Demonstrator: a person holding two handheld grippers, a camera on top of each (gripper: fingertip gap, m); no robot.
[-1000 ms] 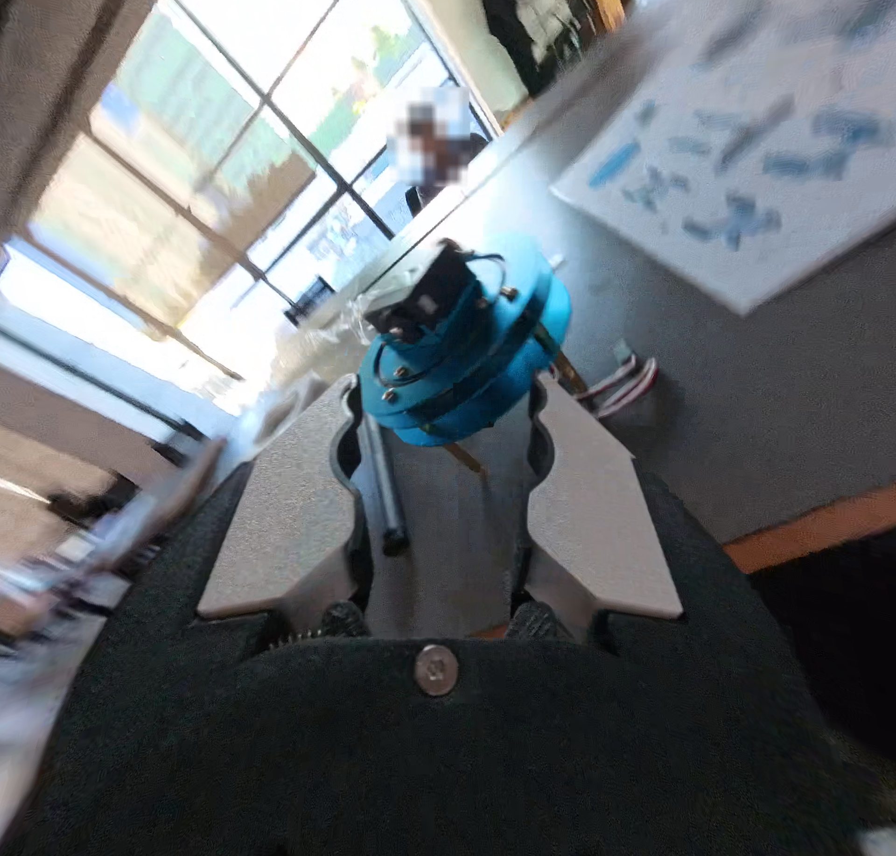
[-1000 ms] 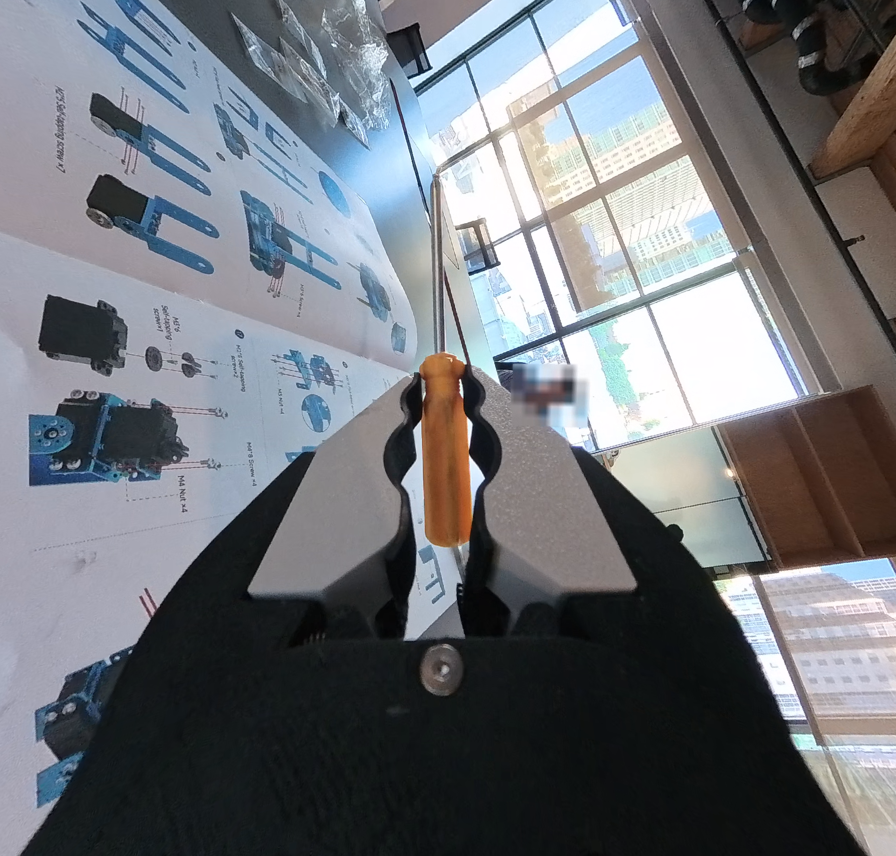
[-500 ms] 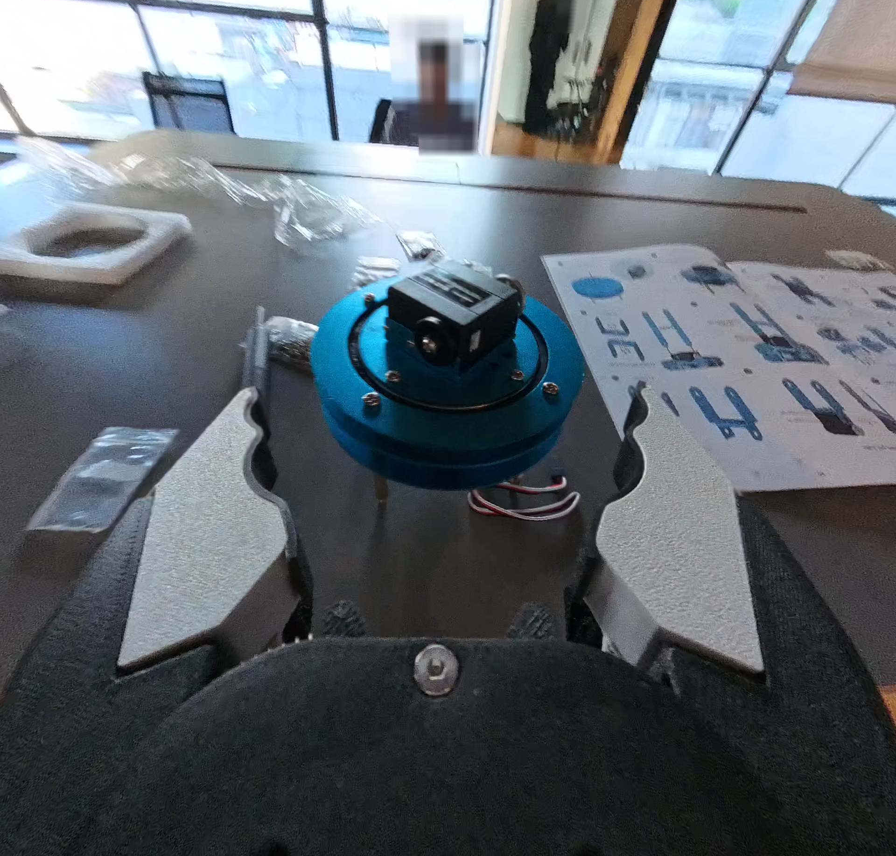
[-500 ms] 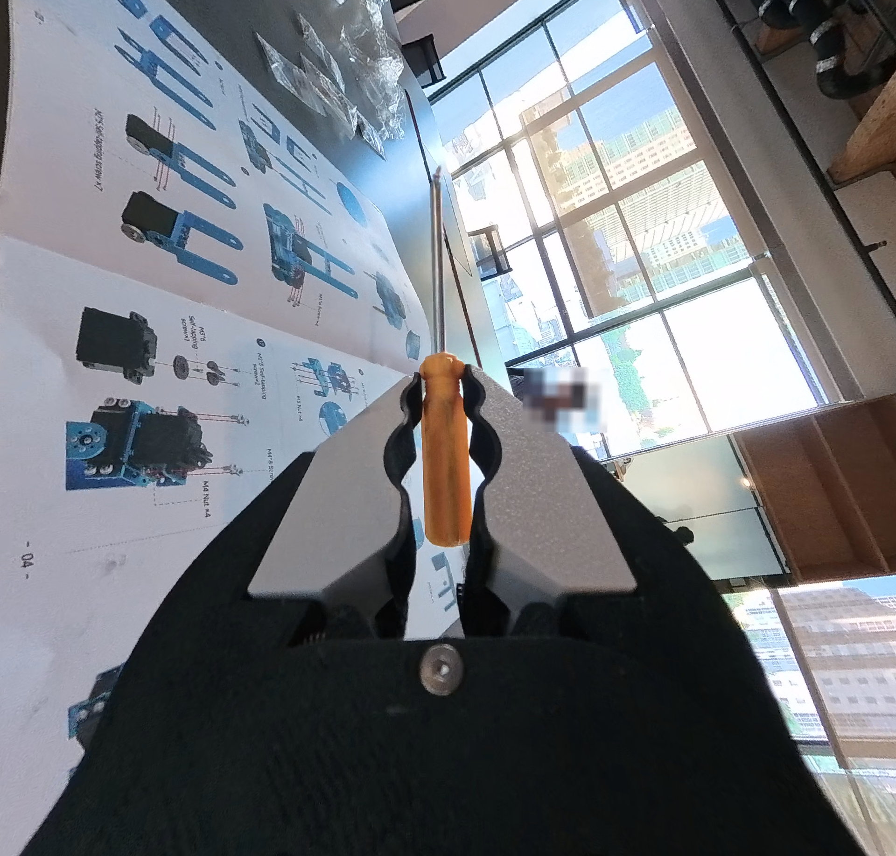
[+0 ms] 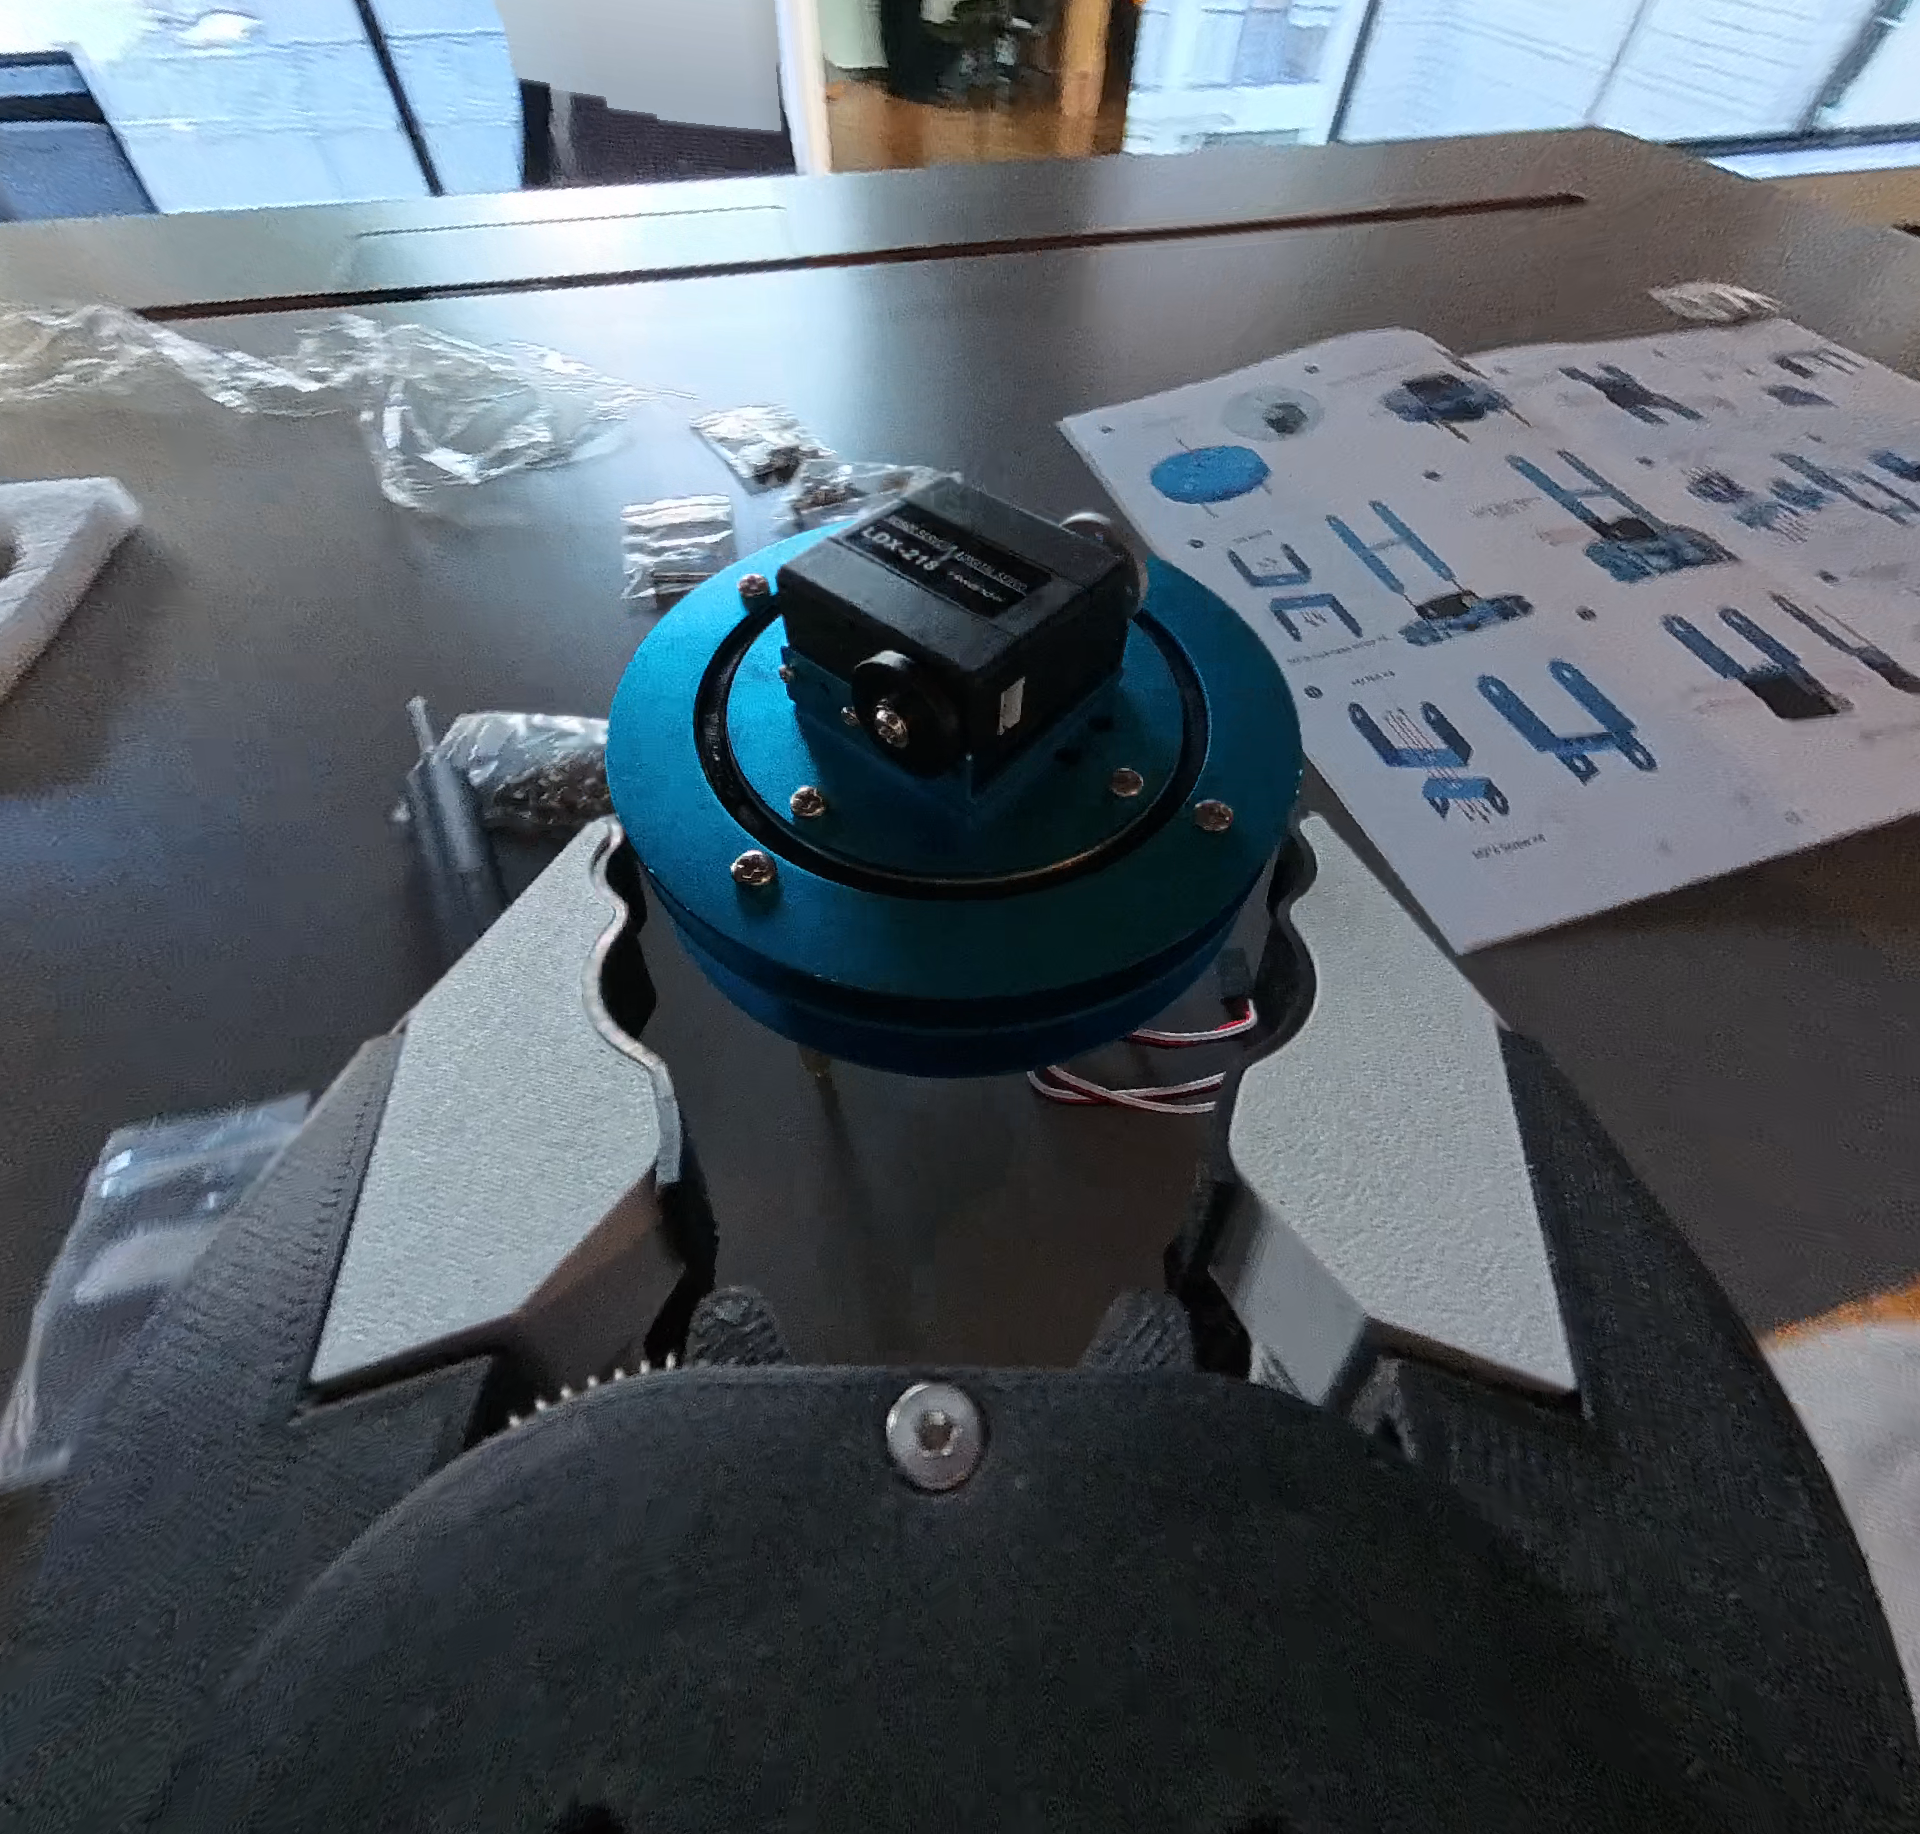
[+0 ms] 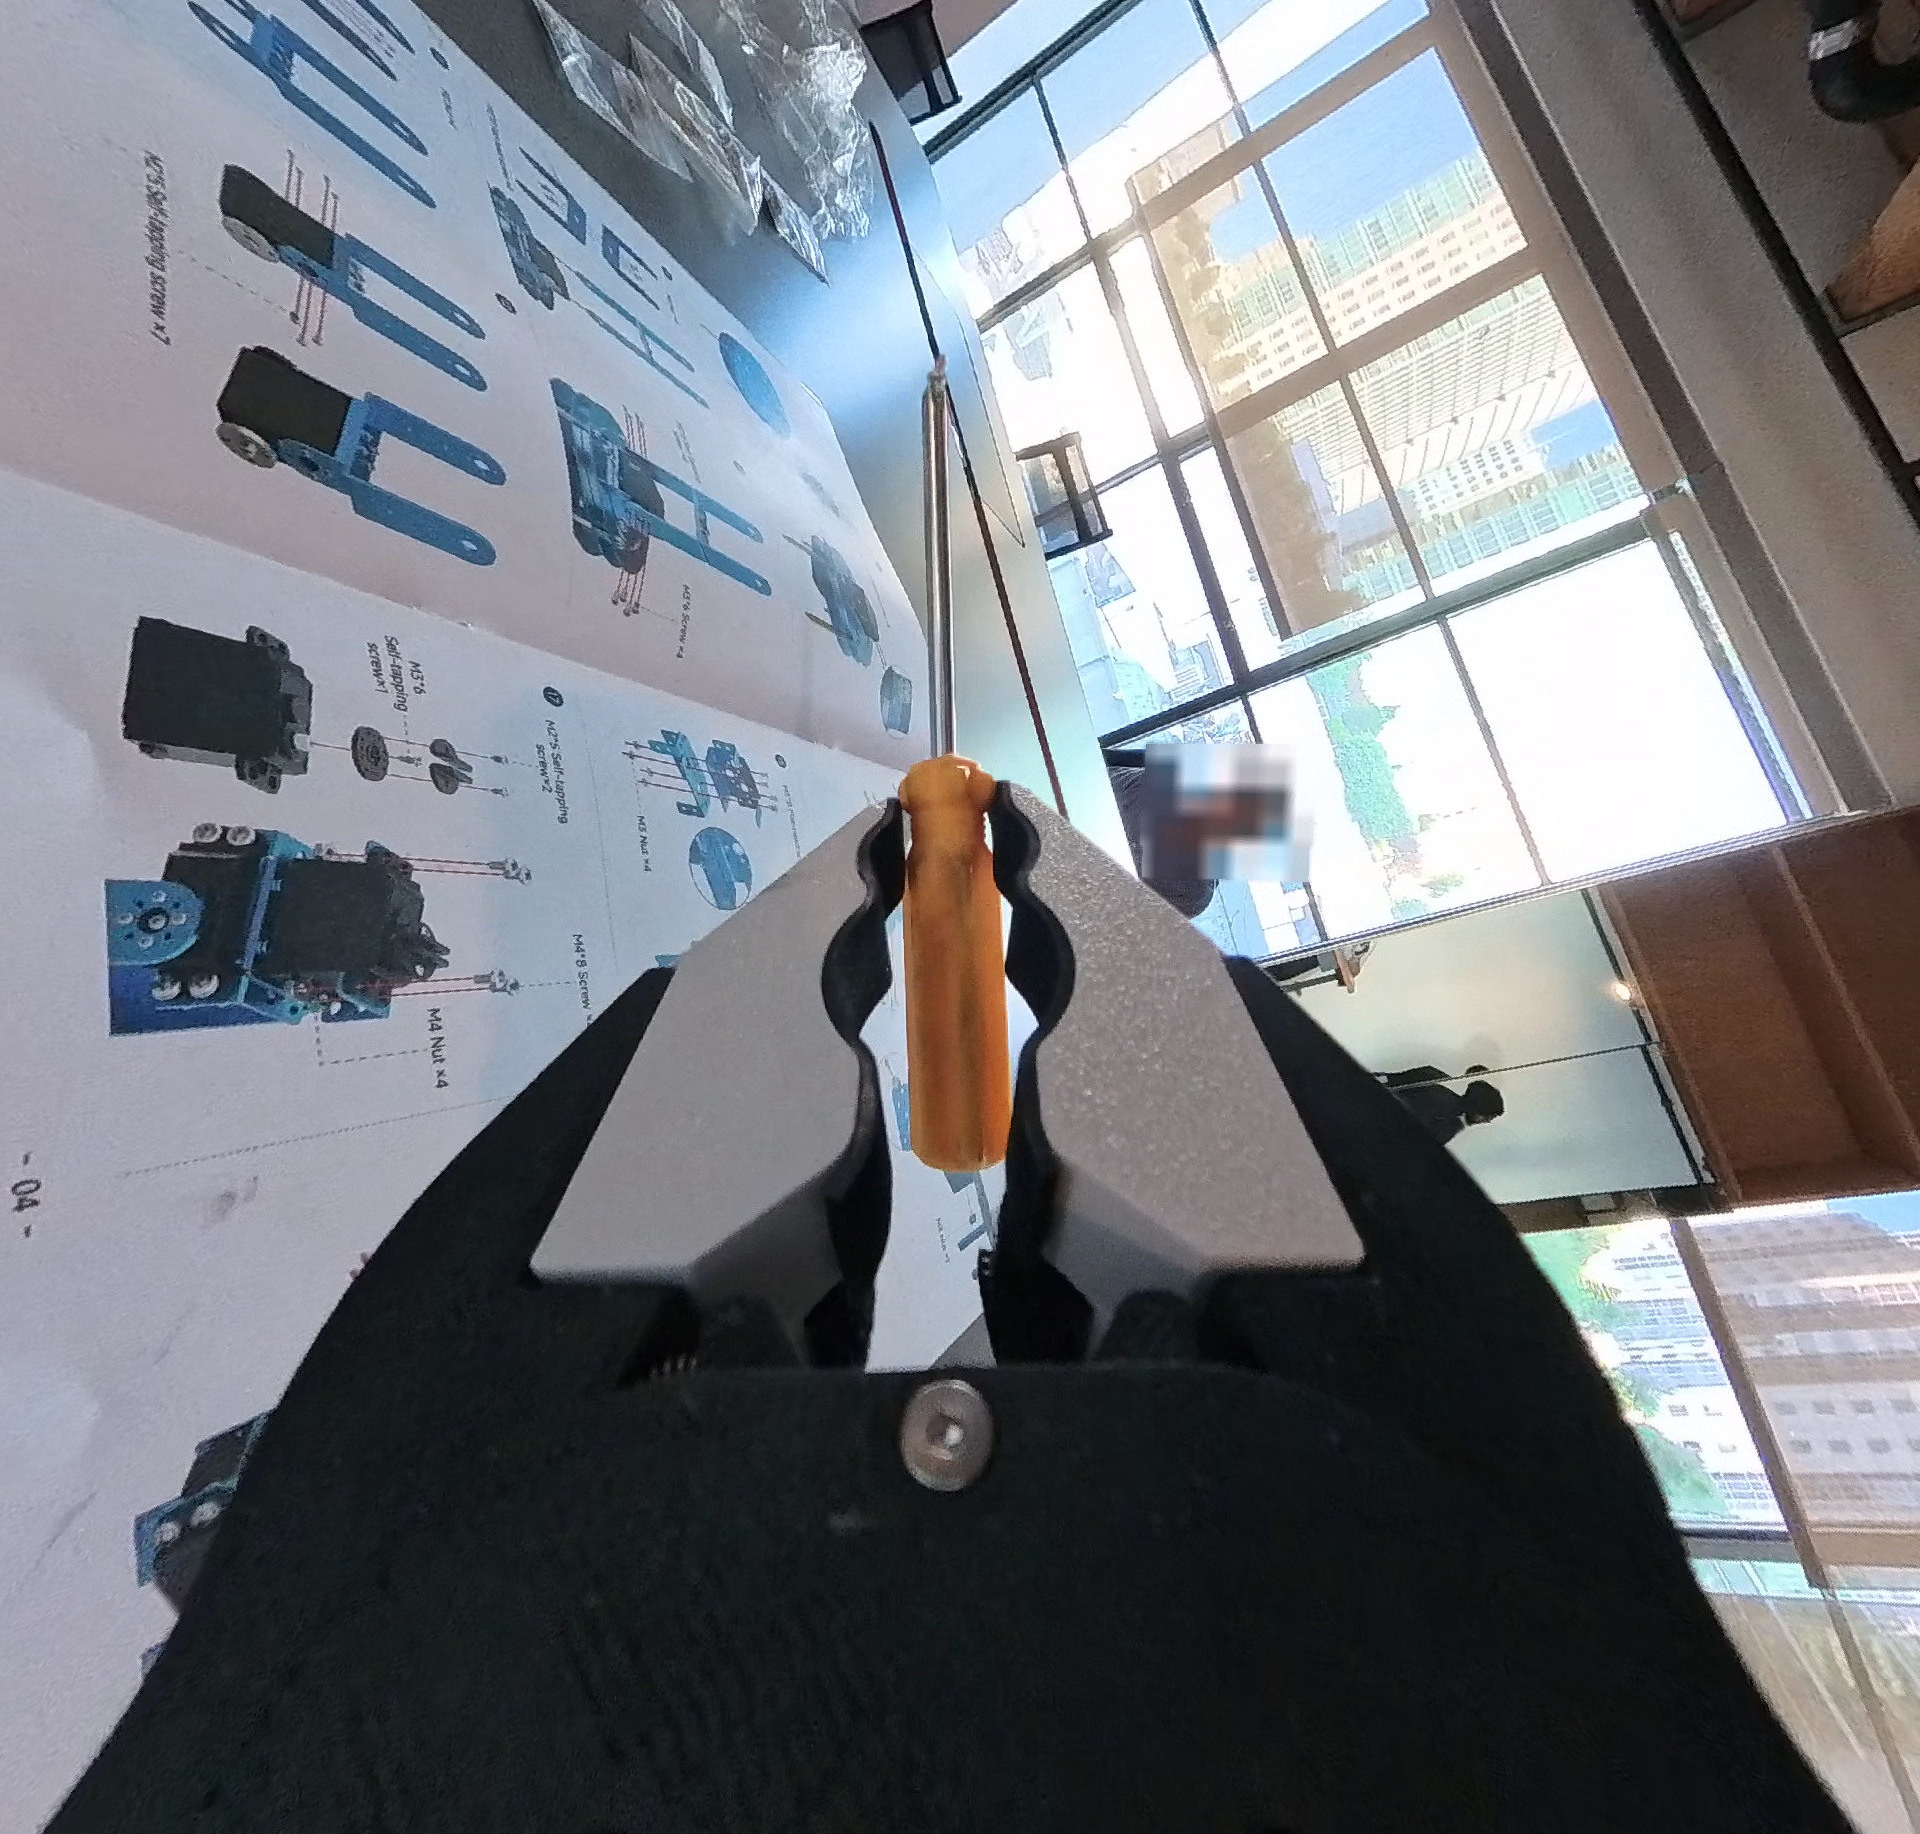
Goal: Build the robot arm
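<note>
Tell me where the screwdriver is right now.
The screwdriver is in the right wrist view, its orange handle clamped between the right gripper jaws, with the metal shaft pointing ahead beside the instruction sheet.

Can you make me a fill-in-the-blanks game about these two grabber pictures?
1. The right gripper is shut on a screwdriver with an ___ handle.
2. The open left gripper has one finger on each side of a round ___ base.
3. A ___ box-shaped motor sits on that base.

Missing words: orange; blue; black
</note>
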